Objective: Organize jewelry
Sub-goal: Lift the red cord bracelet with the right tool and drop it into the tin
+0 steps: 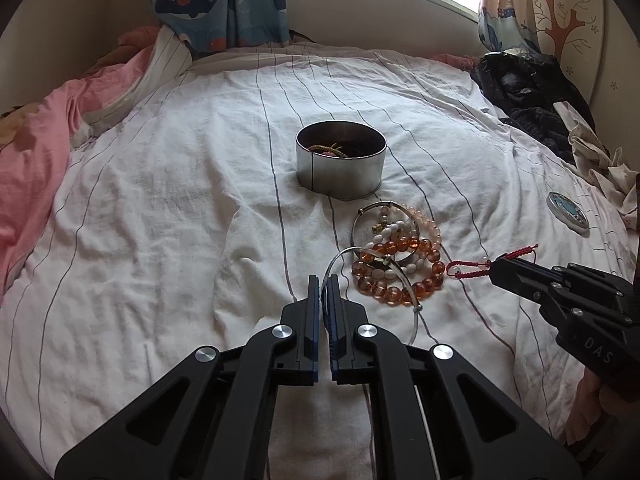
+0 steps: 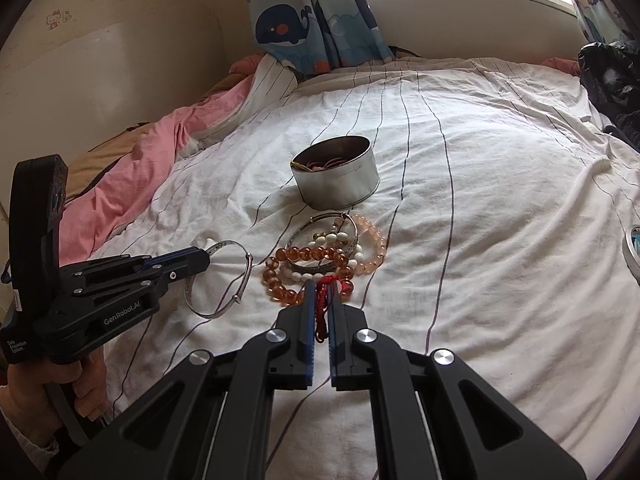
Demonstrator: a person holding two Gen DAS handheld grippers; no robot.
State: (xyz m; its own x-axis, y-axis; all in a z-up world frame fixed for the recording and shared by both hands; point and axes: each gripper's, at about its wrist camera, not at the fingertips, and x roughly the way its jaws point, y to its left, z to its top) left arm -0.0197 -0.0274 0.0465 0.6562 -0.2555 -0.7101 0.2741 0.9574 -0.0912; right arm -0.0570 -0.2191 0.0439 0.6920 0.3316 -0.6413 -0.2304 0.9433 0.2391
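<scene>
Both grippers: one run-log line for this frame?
left gripper: shut on silver bangle | right gripper: shut on red cord bracelet | tin: open, upright | bead bracelets: on sheet

— a bed, covered by a white sheet with thin dark stripes, creased all over.
— and directly on it?
— near the middle, a round metal tin, open, upright. just in front, a heap of bracelets: amber beads, pale pink beads, white beads, a silver bangle among them, overlapping.
— toward the left edge?
— a rumpled pink blanket, bunched along the side.
— right side?
— a small round blue-faced disc, flat on the sheet, well apart from the tin. farther back, dark clothing piled at the corner, with a crumpled pale cloth beside it.
</scene>
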